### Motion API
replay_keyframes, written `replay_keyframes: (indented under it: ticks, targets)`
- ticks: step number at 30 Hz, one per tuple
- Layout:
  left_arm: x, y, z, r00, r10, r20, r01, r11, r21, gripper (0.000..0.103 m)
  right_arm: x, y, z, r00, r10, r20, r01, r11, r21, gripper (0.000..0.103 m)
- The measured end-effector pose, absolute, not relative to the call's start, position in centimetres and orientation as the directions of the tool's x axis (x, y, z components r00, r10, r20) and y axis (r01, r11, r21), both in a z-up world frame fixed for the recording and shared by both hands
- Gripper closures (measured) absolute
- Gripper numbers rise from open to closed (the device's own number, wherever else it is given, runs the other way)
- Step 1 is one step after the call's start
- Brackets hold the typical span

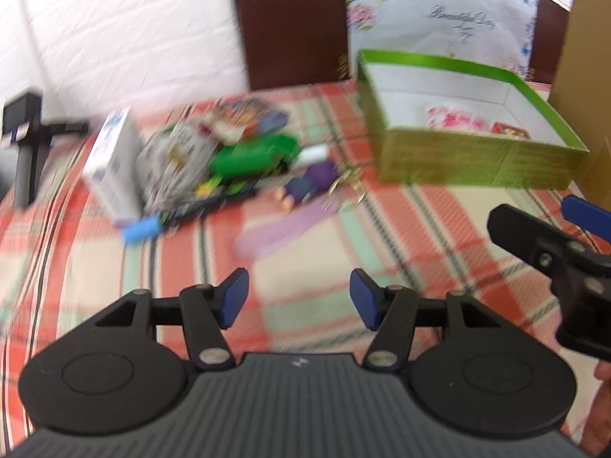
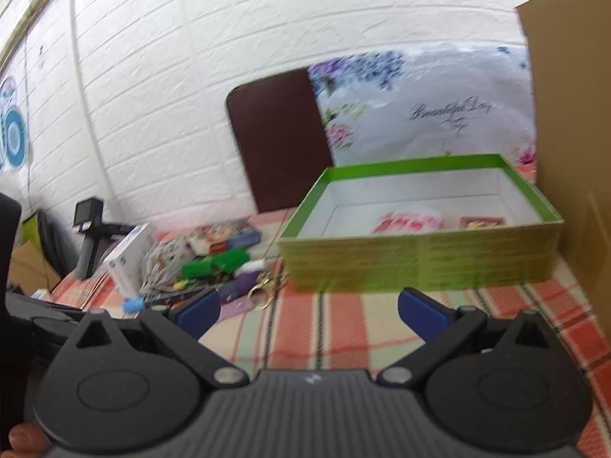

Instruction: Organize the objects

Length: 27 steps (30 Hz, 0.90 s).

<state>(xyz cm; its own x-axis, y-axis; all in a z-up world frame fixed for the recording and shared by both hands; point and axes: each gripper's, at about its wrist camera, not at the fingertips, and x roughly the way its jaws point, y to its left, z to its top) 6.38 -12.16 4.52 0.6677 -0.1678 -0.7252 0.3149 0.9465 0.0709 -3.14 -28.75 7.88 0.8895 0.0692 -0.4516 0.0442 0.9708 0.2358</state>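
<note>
Grippers, left (image 1: 299,297) and right (image 2: 309,311), gape empty; one green box (image 2: 420,263) holds two items.

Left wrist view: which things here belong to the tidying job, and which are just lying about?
Job: green box, already holding a few items; heap of packets; white carton; blue cylinder; key ring.

Lying about: black stand; brown chair back; cardboard.

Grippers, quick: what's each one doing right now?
Left gripper: open, holding nothing.
Right gripper: open, holding nothing.
</note>
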Motion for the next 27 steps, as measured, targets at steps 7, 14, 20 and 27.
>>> replay_keyframes:
  ticks: [7,14,20,27]
  targets:
    - [5.2,-7.4,2.7,0.585,-0.207,-0.784,0.265,0.963,-0.057,0.042,-2.2,-25.3,6.8,0.849,0.122,-0.514,-0.028,0.982,0.188,0.000]
    - [4.9,-4.3,2.0,0.543,-0.274,-0.794,0.233,0.957,-0.171,0.043,-1.1,-22.9,6.6,0.825,0.124,-0.552,-0.054,0.988,0.142,0.000]
    - [4.9,-2.3,1.9,0.524,-0.335,-0.783,0.234,0.941,-0.246,0.043,0.0,-20.6,6.1,0.804,0.133,-0.579,-0.091,0.991,0.101,0.000]
    - [5.0,-0.8,1.8,0.510,-0.381,-0.771,0.237,0.924,-0.300,0.043,1.0,-18.7,5.9,0.798,0.142,-0.586,-0.122,0.990,0.073,0.000]
